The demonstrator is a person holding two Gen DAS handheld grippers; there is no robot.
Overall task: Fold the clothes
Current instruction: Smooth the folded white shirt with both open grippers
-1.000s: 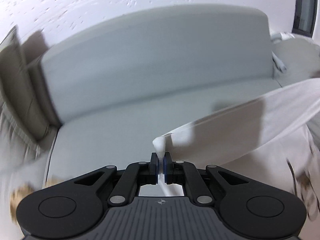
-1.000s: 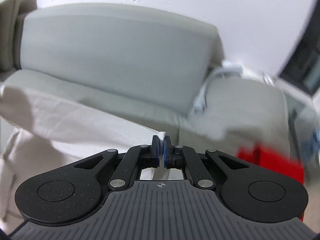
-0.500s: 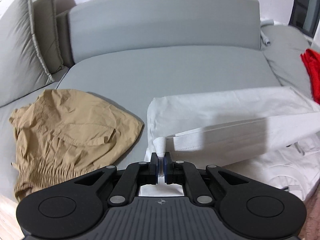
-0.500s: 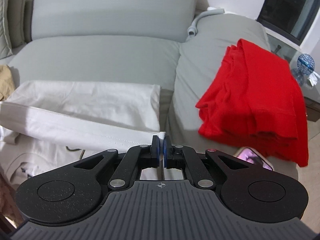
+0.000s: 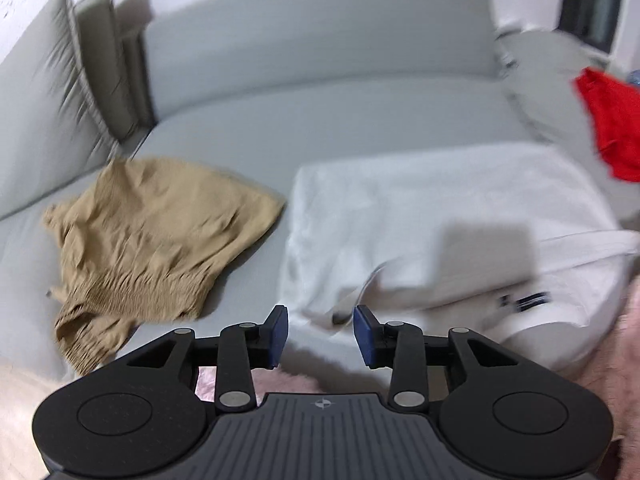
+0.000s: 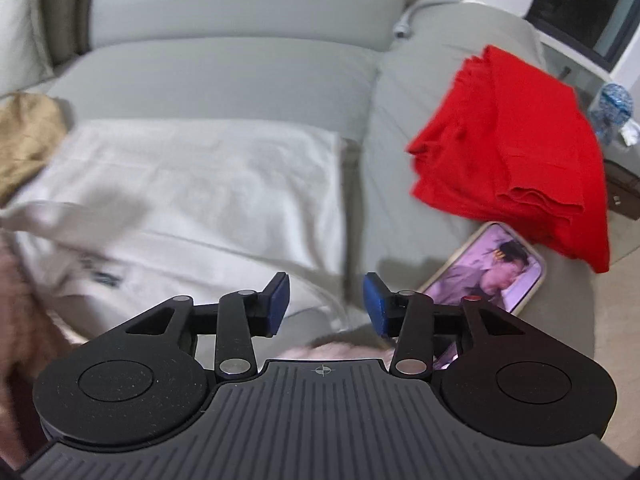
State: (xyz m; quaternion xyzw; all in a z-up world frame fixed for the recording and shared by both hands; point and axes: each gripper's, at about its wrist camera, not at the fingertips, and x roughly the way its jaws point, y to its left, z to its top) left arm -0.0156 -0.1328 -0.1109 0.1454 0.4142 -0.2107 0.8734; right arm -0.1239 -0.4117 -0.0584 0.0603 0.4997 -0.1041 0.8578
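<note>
Now that both jaws have just been opening, the left gripper (image 5: 320, 330) and right gripper (image 6: 325, 300) are hanging spread (nothing pinched) over the white garment (image 5: 432, 208), which is lying folded beside the tan clothes (image 5: 152, 232).

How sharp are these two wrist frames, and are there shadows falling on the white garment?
Left wrist view: motion blur smears the cushions and tan garment; a boxy shadow lies on the white garment. Right wrist view: softer blur; the red garment and phone stay fairly readable.
</note>
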